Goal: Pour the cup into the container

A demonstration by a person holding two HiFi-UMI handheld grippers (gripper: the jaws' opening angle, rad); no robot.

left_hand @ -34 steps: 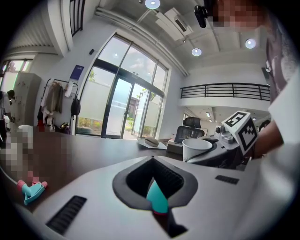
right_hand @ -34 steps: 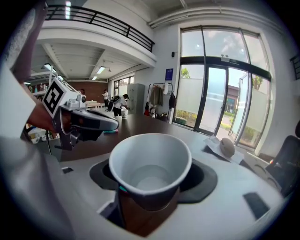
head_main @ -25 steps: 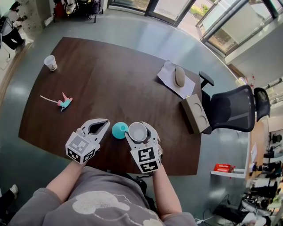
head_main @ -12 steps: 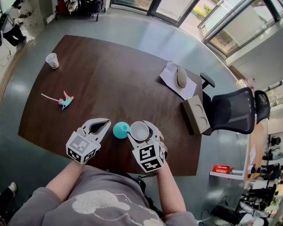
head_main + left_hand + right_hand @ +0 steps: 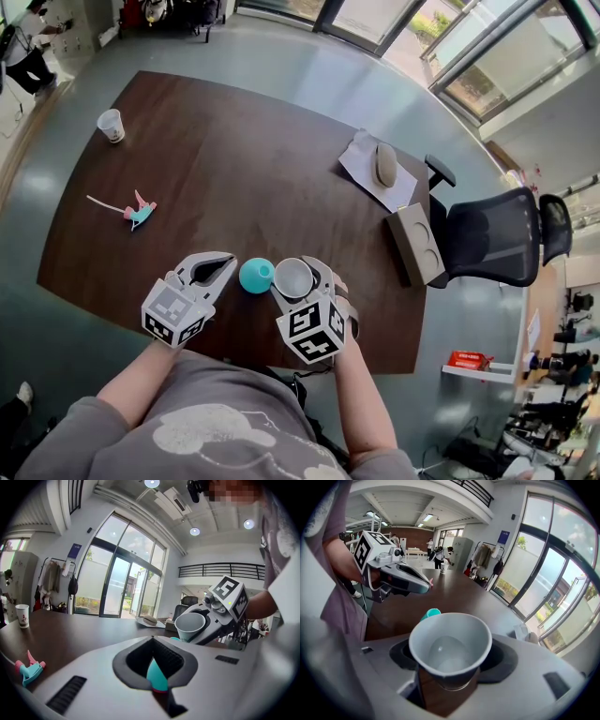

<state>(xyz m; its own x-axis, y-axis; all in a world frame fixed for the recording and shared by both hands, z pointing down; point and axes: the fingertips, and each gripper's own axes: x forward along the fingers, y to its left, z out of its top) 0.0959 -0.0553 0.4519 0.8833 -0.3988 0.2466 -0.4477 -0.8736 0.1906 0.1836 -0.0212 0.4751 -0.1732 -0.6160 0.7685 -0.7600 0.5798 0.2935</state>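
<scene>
My right gripper is shut on a white paper cup, held off the table near its front edge. In the right gripper view the cup stands about upright between the jaws, with something pale and clear at its bottom. A teal rounded container sits on the dark brown table, just left of the cup and touching or almost touching its side. My left gripper rests to the container's left, its jaws together and holding nothing. In the left gripper view the teal container shows through the gap between the jaws.
A second paper cup stands at the table's far left corner. A pink and teal clip lies at the left. A sheet of paper with a beige oval object, a cardboard cup holder and an office chair are on the right.
My right gripper has rolled a little, its marker cube turning, while the cup stays beside the teal container. The left gripper has hardly moved.
</scene>
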